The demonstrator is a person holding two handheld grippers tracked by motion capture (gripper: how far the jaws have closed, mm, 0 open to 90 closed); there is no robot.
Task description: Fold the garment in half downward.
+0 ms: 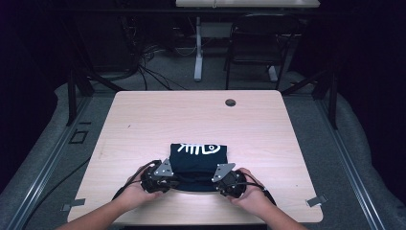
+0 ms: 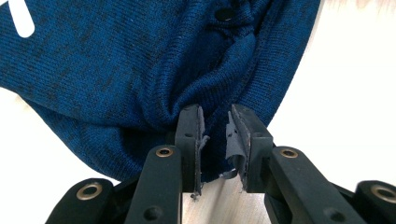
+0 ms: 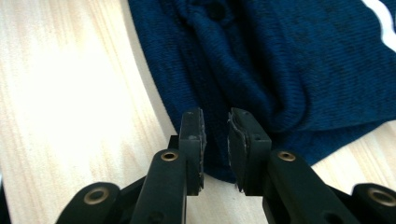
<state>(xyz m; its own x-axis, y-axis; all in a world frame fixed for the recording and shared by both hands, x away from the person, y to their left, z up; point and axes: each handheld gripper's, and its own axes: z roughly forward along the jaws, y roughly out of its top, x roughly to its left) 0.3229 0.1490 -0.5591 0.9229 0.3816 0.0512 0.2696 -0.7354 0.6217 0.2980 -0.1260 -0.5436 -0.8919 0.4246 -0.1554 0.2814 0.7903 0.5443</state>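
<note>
High view: folded dark-blue knit garment with white fish-skeleton print, lying on near middle of pale wood-grain table. Small round dark grommet at far edge. Left gripper and right gripper, black, each topped by grey three-cornered plate, held in hands at garment's near corners.

Left gripper view: fine ribbed knit, gathered into creases running toward jaws; jaws narrowly apart, a fold of fabric between them, worn grey pad lining peeling and frayed. Dark round button on fabric.

Right gripper view: jaws narrowly apart, straddling rounded folded edge of knit; firm clamping not discernible. Wood grain streaked, glare-bright.
</note>
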